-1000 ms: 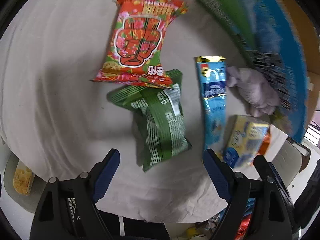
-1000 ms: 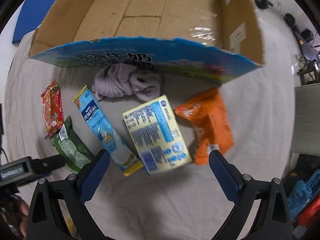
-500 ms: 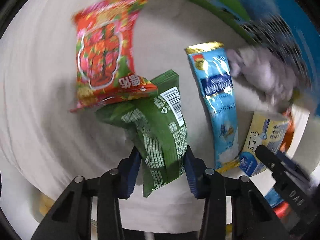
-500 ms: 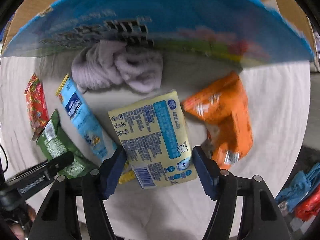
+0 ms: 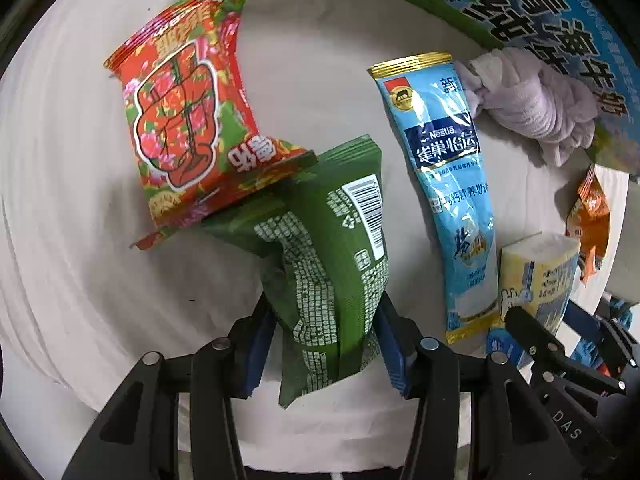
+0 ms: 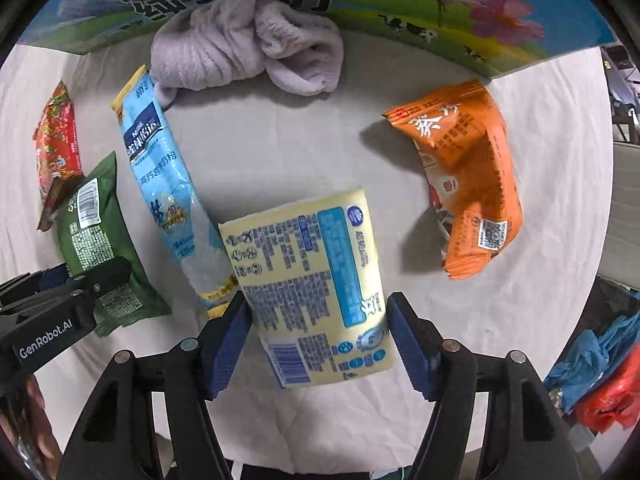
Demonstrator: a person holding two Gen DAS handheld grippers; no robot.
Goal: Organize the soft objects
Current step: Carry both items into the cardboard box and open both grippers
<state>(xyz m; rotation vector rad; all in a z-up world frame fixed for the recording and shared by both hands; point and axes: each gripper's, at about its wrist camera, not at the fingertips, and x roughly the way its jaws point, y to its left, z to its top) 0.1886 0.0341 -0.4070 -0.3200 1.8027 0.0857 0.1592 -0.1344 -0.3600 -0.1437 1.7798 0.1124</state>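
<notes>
My left gripper (image 5: 326,344) is shut on a green snack packet (image 5: 332,260), squeezing its near end. A red flowered packet (image 5: 188,104) lies partly on the green one's far end. My right gripper (image 6: 318,340) is shut on a yellow packet with blue print (image 6: 312,284). A long light-blue Nestle sachet (image 5: 448,184) lies between the two packets, also in the right wrist view (image 6: 168,184). A lilac towel (image 6: 248,44) is bunched against the carton wall. An orange packet (image 6: 468,172) lies to the right.
A blue and green printed carton (image 6: 400,4) stands along the far side on the white cloth-covered table (image 6: 280,140). The table's front edge is close under both grippers. Blue and red bags (image 6: 600,376) lie off the table at the lower right.
Both grippers moved forward and closed from wide open: the left onto the green packet, the right onto the yellow packet. The carton now fills more of the view.
</notes>
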